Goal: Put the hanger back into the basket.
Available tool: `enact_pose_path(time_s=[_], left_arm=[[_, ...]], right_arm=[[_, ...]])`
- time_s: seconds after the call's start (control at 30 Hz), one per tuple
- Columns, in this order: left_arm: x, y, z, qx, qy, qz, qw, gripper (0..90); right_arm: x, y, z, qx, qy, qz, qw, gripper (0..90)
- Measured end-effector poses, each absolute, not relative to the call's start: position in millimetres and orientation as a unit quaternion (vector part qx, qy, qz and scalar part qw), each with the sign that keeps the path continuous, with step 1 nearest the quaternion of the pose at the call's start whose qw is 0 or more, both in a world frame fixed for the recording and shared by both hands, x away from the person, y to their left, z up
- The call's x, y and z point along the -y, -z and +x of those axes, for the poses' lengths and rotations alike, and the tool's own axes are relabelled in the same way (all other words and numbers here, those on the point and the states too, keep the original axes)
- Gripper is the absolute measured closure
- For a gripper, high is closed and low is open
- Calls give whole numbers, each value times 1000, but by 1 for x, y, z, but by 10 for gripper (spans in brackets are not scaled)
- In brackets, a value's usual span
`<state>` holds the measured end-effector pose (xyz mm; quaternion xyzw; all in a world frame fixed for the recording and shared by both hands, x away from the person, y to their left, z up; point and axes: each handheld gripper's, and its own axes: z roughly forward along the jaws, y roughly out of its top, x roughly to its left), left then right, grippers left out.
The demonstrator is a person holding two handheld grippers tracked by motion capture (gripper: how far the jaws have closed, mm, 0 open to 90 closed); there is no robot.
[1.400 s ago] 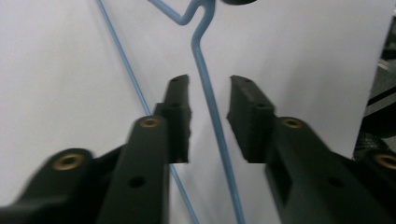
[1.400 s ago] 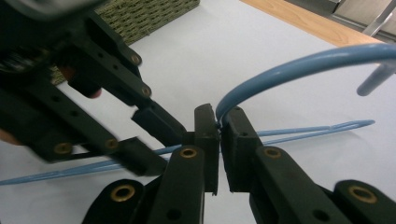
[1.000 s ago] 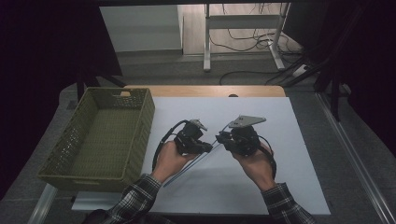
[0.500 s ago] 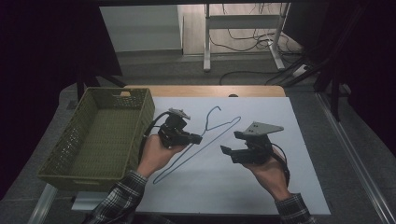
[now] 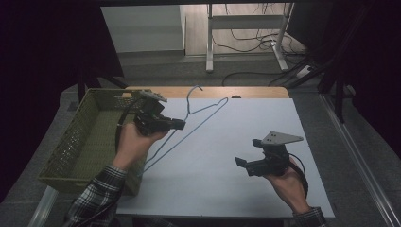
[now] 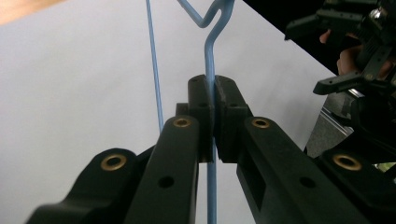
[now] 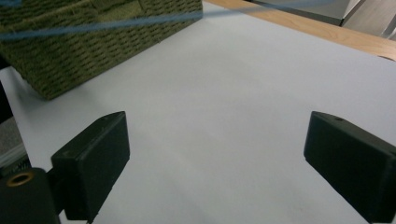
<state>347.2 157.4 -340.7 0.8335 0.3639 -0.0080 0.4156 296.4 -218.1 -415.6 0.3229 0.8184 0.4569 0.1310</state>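
White table point(image 5: 265, 156) — green basket point(image 5: 71, 151)

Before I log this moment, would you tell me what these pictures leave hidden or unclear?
- Basket floor, high view: the near part is hidden behind the left forearm and dim light.
- Wire hanger, high view: the left gripper and hand cover part of one side.
- Wire hanger, right gripper view: a blurred blue streak cut off at both side edges.

Blue wire hanger point(image 6: 208, 65) between closed jaws
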Motion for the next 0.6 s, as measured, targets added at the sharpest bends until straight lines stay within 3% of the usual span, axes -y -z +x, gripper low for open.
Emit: enact_pose_path(time_s=[0.6], left_arm=[[-284, 314, 345, -427, -50, 799, 420, 878]], right_arm=[[249, 429, 290, -813, -445, 352, 131, 26]])
